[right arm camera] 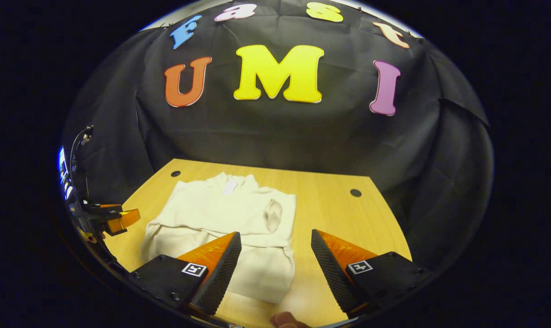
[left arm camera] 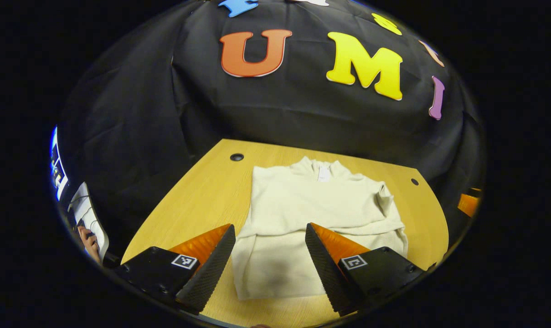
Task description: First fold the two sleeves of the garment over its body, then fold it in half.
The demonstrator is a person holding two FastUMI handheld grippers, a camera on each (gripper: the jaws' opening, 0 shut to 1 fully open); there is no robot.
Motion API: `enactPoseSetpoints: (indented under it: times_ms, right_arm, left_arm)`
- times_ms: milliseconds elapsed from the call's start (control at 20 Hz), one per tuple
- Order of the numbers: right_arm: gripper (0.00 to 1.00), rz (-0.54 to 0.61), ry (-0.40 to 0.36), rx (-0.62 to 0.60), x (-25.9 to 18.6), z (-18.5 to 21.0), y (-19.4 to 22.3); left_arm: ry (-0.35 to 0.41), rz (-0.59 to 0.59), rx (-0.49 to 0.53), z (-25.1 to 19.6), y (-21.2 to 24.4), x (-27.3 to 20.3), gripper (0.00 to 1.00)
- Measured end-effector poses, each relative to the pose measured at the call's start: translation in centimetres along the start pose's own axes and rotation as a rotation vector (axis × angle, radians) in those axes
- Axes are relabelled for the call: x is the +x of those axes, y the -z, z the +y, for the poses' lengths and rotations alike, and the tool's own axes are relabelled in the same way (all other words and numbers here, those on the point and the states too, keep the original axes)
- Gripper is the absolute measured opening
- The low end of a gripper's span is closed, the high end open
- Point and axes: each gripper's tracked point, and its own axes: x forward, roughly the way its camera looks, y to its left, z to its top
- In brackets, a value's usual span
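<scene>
The left gripper and right gripper are wide open, holding nothing, above the near edge of the table. The cream sweater lies just ahead, sleeves folded in.

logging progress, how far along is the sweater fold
Both sleeves already look folded across the body of the cream garment, which lies as a neat rectangle on the wooden table. Nothing is in hand: the left tongs and right tongs are open above its near edge. The fold in half is left.
</scene>
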Motion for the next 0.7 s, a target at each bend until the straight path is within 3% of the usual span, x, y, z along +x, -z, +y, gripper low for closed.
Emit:
enactPoseSetpoints:
  times_ms: [300,700]
  right_arm:
    - [0.96,0.232,0.042,0.003,4.3,0.0,8.4]
    - [0.96,0.542,0.15,0.071,7.1,-1.1,18.6]
  left_arm:
    - [-0.042,0.241,-0.026,2.3,8.2,2.0,1.0]
    - [-0.053,0.524,-0.041,3.3,14.3,2.9,0.99]
